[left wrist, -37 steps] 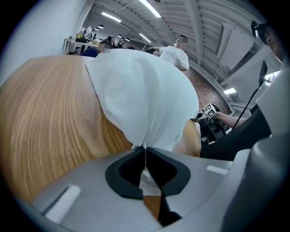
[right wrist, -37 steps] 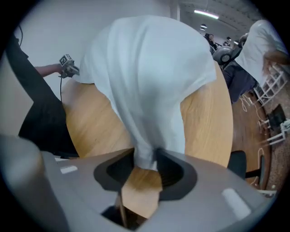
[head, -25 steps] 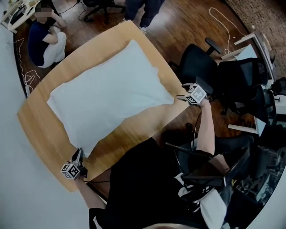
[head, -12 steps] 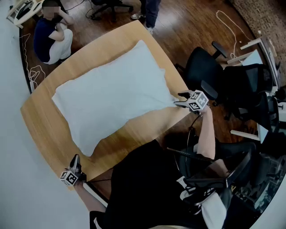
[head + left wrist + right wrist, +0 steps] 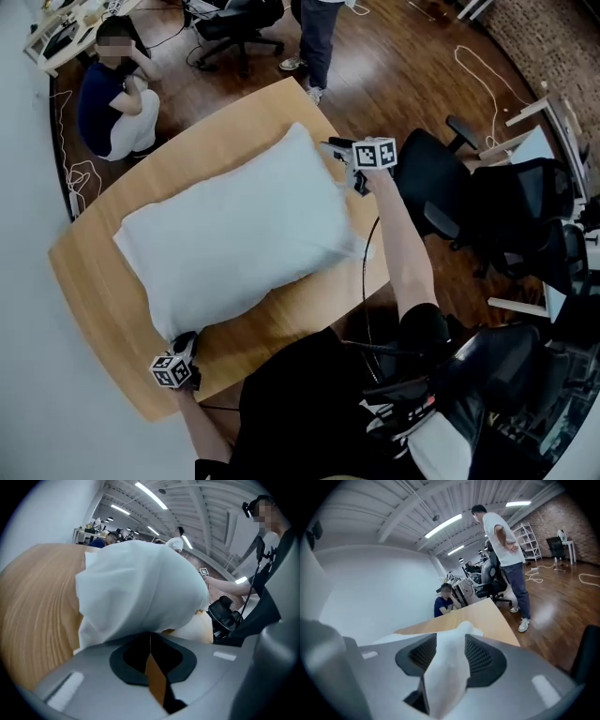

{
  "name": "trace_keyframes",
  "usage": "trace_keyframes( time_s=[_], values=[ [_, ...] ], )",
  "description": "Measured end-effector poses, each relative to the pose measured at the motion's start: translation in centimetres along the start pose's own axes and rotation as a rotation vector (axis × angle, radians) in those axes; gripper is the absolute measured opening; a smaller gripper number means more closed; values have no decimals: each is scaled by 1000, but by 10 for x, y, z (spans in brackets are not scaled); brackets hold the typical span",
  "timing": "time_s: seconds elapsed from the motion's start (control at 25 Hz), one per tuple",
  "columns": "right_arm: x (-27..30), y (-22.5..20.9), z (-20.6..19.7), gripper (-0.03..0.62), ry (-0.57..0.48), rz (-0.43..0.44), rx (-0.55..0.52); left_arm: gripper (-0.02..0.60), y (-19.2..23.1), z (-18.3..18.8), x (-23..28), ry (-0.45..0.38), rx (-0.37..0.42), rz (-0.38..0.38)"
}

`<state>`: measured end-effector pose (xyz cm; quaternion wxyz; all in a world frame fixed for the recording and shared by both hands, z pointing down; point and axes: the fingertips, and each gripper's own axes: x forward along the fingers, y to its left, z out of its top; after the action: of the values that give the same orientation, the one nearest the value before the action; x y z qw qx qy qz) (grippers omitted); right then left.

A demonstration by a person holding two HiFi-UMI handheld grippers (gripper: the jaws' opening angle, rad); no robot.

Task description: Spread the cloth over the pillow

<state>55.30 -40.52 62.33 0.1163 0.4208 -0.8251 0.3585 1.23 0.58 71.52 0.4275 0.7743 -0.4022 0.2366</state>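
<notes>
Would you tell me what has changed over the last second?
The right tongs swung from the near to the far right corner of the cloth and have just been closing on it. The left tongs edged to its near left corner and shut on it. The table stayed put.

Nothing you can actually read here, no words, brand names or numbers on anything. The closest you get is the cube [image 5: 172,371] on your left gripper [image 5: 187,339] and the cube [image 5: 375,153] on your right gripper [image 5: 336,148]. Both just carry black-and-white square marker patterns with no letters or digits, and the small pale patches on the gripper bodies are too blurry to tell if anything's printed on them.
</notes>
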Motion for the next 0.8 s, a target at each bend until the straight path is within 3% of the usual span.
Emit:
trace_keyframes(
  time_s=[0.08,0.12,0.16,0.4,0.44,0.52,0.56,0.6,0.64,0.72,0.8],
  values=[
    [38,-9,9,190,49,-14,35,6,9,-7,5,28,-22,51],
    [51,-14,9,151,85,-23,35,6,13,-10,7,35,-36,71],
    [58,-19,10,6,116,-34,18,6,18,-12,8,34,-54,85],
    [46,-47,50,2,71,-238,-193,3,27,-6,7,26,-99,112],
    [49,-49,51,2,55,-218,-182,3,26,-8,6,30,-102,114],
    [55,-35,39,30,60,-64,-106,3,25,-11,5,39,-106,111],
    [58,-23,27,220,93,27,-81,3,25,-11,4,43,-106,108],
    [60,-13,14,264,133,94,-80,3,25,-11,3,45,-105,104],
    [62,-8,4,259,161,130,-89,3,25,-11,3,46,-104,102],
    [61,-7,1,8,151,144,-77,3,26,-10,4,47,-103,101],
    [53,-6,14,6,107,118,-100,3,26,-11,5,49,-104,98]
  ],
)
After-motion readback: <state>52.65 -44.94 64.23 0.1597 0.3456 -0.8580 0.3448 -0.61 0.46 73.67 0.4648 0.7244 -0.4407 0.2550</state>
